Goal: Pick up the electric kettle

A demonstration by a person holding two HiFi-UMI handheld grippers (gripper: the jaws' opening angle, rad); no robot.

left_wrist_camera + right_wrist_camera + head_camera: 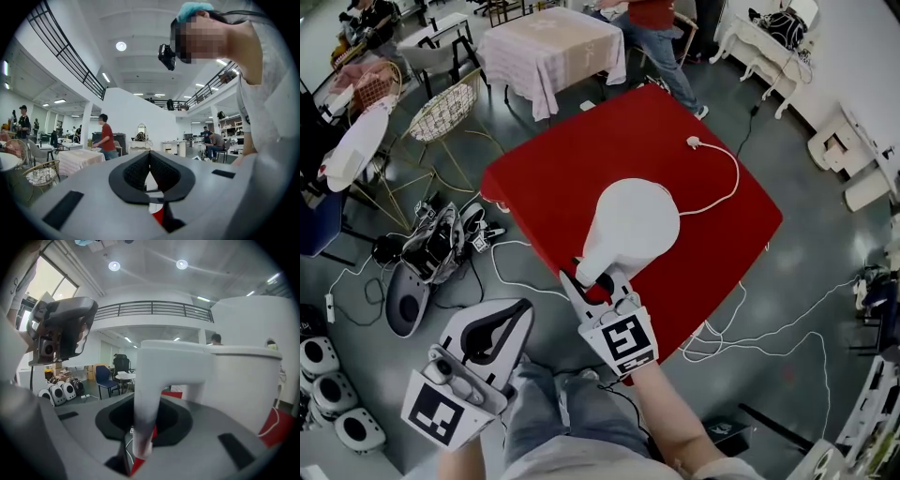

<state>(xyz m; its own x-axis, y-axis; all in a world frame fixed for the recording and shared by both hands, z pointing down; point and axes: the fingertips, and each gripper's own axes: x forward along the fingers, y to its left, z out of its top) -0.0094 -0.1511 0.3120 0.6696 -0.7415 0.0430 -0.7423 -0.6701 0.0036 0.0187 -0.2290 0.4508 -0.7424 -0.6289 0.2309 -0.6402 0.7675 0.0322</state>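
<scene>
White electric kettle [628,225] sits near the front edge of the red worktop [572,159]. Lid's down so can't see what's in it. Right gripper [592,281] is on the kettle's handle [149,394], jaws partway closed w/ the pads against it on both sides. Left gripper [514,317] hangs off to the side below the worktop's edge, jaws together, nothing in them. White cord [733,183] loops from the kettle side to a plug [694,142] lying on the red top. Around it: cloth-covered table [553,42] behind, wire chair [445,111] to the left, cables [750,333] all over the floor.
</scene>
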